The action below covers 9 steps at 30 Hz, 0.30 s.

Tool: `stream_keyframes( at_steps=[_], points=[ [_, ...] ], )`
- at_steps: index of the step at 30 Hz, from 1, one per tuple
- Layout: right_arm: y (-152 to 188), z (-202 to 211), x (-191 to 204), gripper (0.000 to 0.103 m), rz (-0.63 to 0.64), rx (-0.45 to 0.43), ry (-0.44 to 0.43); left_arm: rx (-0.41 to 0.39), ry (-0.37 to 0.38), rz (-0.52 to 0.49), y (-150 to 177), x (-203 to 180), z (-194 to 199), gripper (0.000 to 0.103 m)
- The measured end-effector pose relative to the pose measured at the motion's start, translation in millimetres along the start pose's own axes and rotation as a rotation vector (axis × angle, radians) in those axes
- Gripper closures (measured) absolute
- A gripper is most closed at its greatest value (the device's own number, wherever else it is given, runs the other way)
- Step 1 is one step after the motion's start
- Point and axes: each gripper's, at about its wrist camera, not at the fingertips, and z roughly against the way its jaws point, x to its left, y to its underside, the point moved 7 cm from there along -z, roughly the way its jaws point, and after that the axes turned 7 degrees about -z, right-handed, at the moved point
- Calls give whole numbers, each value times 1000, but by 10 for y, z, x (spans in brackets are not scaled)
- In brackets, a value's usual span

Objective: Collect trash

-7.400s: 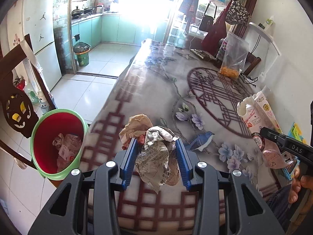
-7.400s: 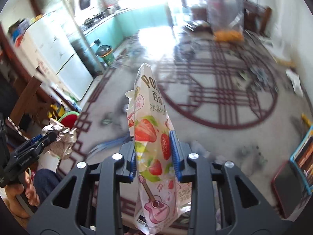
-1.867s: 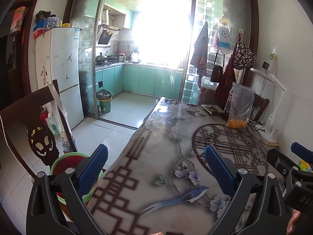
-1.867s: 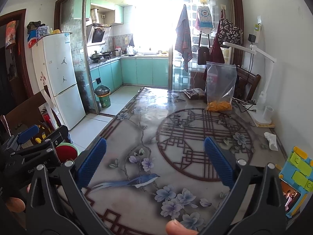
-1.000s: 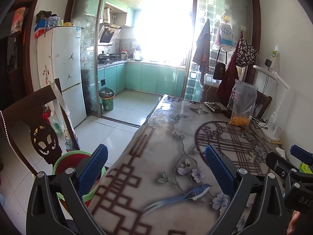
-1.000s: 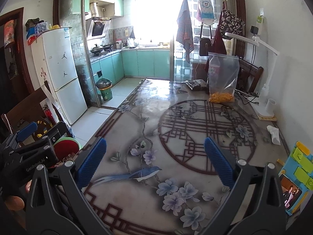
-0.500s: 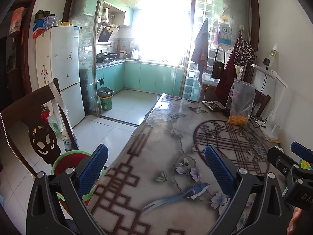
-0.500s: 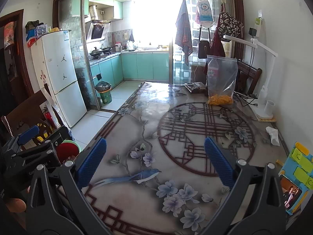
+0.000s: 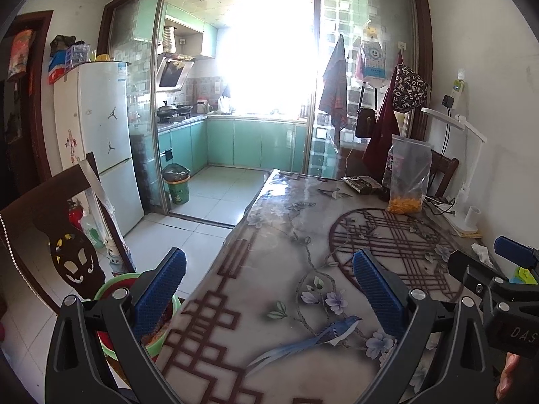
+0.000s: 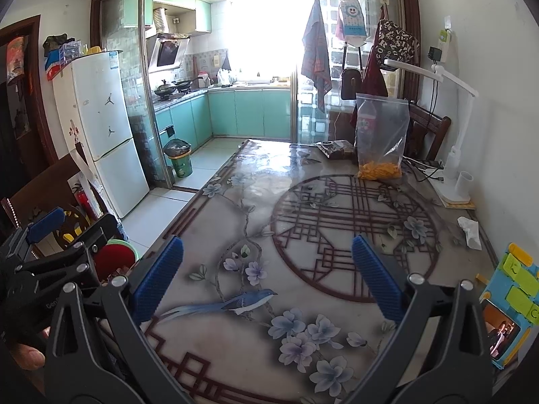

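My left gripper [image 9: 269, 286] is open and empty, held above the near end of the patterned table [image 9: 303, 235]. My right gripper [image 10: 267, 276] is open and empty too, above the table's painted bird. The green bin with a red liner [image 9: 111, 289] stands on the floor left of the table, partly hidden behind the left finger [image 9: 158, 286]; it also shows in the right wrist view [image 10: 116, 256]. A crumpled white tissue [image 10: 470, 230] lies near the table's right edge. The right gripper's body shows at the right of the left wrist view [image 9: 498, 289].
A clear bag with orange snacks [image 10: 380, 141], a dark packet [image 10: 337, 148] and a white desk lamp [image 10: 451, 175] stand at the table's far end. A phone on a colourful stand [image 10: 505, 313] sits at the right edge. A dark wooden chair [image 9: 50, 235] stands beside the bin.
Both grippers held trash 7.4 s ago, crumpled paper in the left and a strawberry packet in the right; both are open and empty since. Over the last second the views only drift slightly.
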Motion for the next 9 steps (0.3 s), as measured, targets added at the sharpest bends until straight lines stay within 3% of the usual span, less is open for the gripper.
stream_keyframes(
  at_steps=[3,9],
  points=[
    [4,-11,-15,5,0,2,1,13,-48,16,5,52,-18,8],
    [34,-63,-96,5,-1,8,11,78,-32,25,106,51,-163,8]
  ],
)
